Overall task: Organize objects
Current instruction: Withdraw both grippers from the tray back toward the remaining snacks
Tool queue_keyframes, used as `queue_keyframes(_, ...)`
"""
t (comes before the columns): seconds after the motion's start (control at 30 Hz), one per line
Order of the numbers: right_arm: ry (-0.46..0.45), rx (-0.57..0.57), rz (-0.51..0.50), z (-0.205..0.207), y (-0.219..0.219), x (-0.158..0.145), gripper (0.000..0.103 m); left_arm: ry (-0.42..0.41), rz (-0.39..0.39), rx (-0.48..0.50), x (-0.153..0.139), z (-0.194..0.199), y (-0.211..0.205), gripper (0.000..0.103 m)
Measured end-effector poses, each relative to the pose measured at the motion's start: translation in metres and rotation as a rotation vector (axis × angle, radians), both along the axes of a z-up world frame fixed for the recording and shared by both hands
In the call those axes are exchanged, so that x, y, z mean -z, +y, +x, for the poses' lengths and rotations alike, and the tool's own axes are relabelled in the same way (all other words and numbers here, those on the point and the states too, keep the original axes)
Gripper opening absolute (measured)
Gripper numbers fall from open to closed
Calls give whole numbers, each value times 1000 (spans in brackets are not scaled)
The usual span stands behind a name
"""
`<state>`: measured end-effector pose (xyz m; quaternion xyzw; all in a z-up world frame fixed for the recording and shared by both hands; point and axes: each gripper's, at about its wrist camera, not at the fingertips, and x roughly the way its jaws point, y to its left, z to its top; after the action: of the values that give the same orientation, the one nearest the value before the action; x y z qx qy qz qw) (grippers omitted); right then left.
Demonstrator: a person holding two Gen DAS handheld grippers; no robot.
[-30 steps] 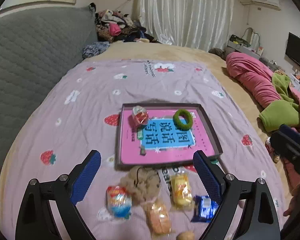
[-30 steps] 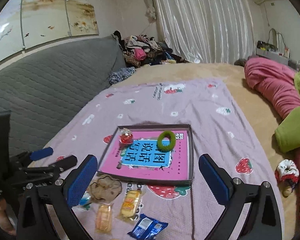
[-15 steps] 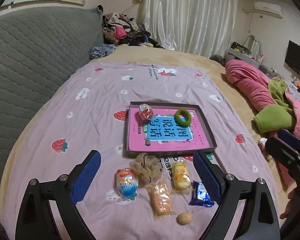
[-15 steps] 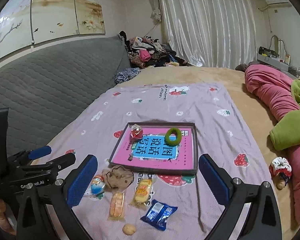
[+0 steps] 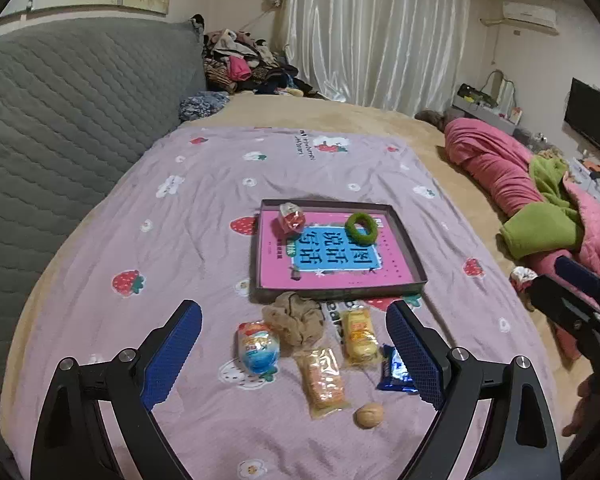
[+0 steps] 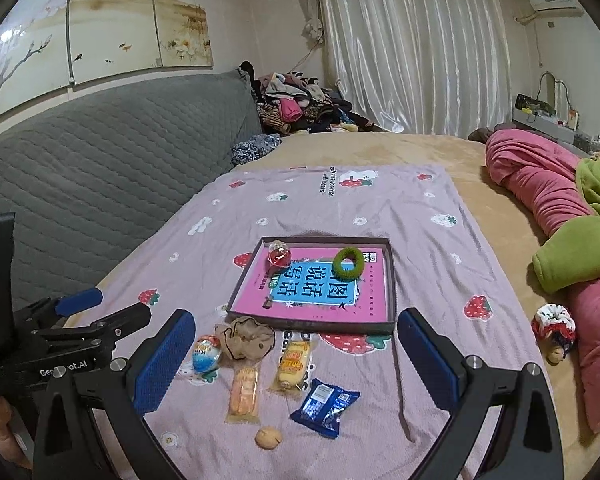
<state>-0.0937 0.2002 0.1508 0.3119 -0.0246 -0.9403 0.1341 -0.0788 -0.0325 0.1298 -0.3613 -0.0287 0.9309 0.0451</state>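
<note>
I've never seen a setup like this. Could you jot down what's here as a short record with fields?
surface: strawberry-print sheet on a bed
tray: holds green ring and red capsule
outside tray: egg-shaped treat, brown scrunchie, orange packet, yellow packet, blue packet, walnut
left gripper: open, empty
right gripper: open, empty

Lilac strawberry-print sheet (image 5: 204, 248), pink-and-blue tray (image 5: 412, 256), green ring (image 5: 362, 229), blue wrapper (image 6: 325, 401), grey quilted headboard (image 6: 100, 160).

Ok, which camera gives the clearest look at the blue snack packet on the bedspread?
The right wrist view: the blue snack packet lies fully exposed between the open fingers. In the left wrist view it is partly hidden behind one finger of the left gripper.
</note>
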Motion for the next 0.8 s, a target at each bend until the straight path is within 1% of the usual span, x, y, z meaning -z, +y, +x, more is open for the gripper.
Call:
queue_keyframes(0.23, -12, 1, 20, 11, -4, 6, 102, -28, -28, -4, 16, 6, -2, 94)
queue_keyframes(0.37, -18, 0, 24, 16, -5, 9, 102, -27, -58, -7, 22, 11, -1, 94)
queue_keyframes(0.57, -26, 5, 34, 20, -5, 14, 102, -52, -33, 3, 31, 17, -4, 94)
queue_keyframes(0.8, -53, 0, 49, 25, -5, 28, 102, -90, -44, 20, 52, 24, 5, 94)
